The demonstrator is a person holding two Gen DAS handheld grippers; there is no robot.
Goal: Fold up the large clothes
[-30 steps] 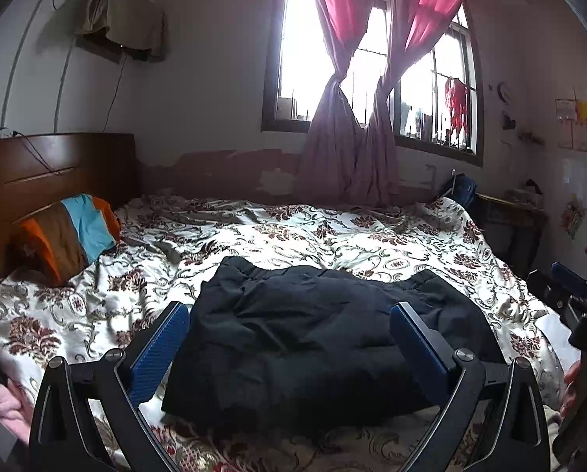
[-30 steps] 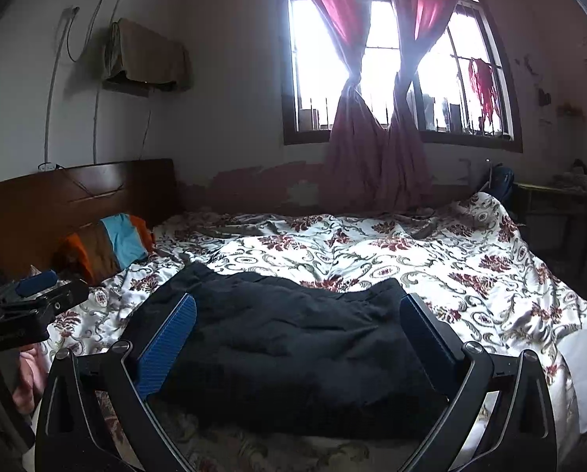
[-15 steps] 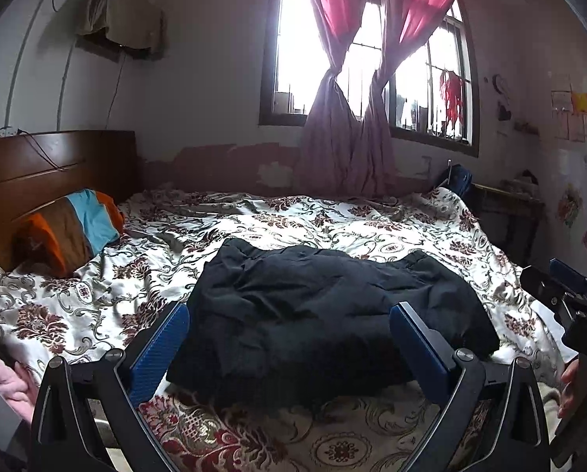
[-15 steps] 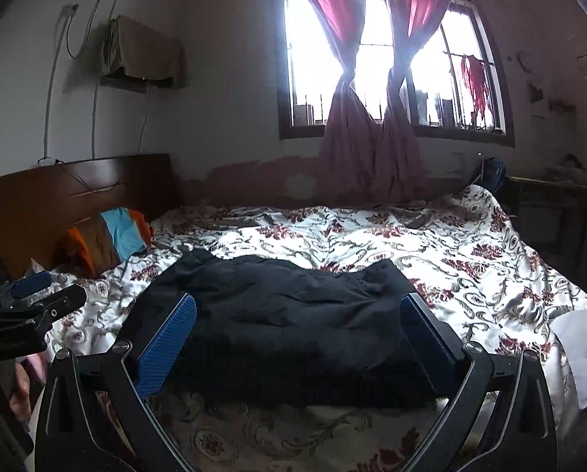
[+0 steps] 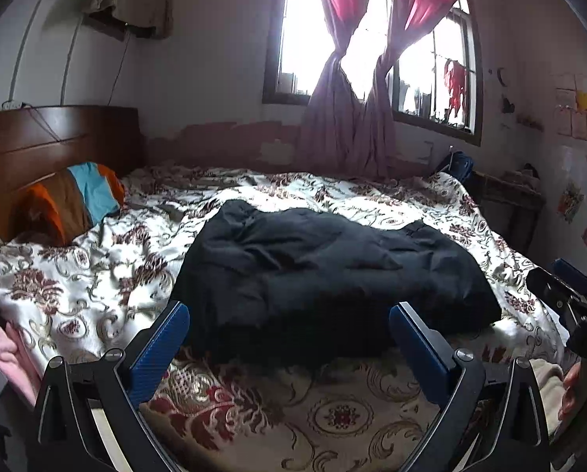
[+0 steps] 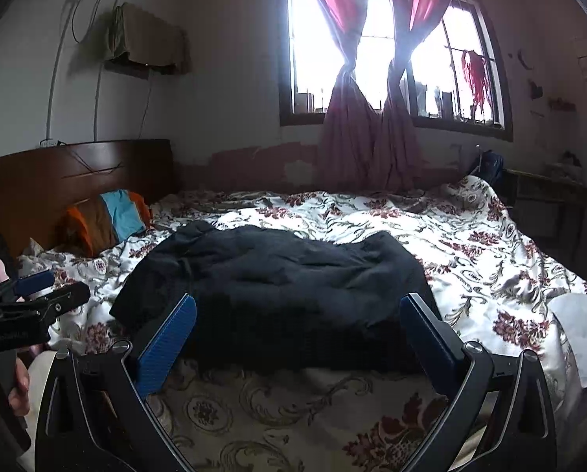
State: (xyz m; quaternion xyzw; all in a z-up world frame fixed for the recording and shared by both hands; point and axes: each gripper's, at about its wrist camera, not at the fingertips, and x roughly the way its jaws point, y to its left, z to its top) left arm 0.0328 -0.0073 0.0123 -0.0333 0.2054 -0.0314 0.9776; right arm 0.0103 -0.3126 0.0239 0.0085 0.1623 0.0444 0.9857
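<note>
Through the left wrist view, both claws have drawn back from the bed (image 5: 96, 287) since a second ago: the left claw (image 5: 289, 338) hangs spread and empty, short of the dark garment (image 5: 324, 263) lying bundled mid-bed. From the right wrist, the right claw (image 6: 299, 334) is likewise spread and empty; this folding pass looks finished, and any further fold calls for pinching the near hem.

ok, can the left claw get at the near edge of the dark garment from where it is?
Probably yes. The left claw is open and empty, facing the dark garment head-on, with only bare floral bedspread between them. The right claw is off to the side.
</note>
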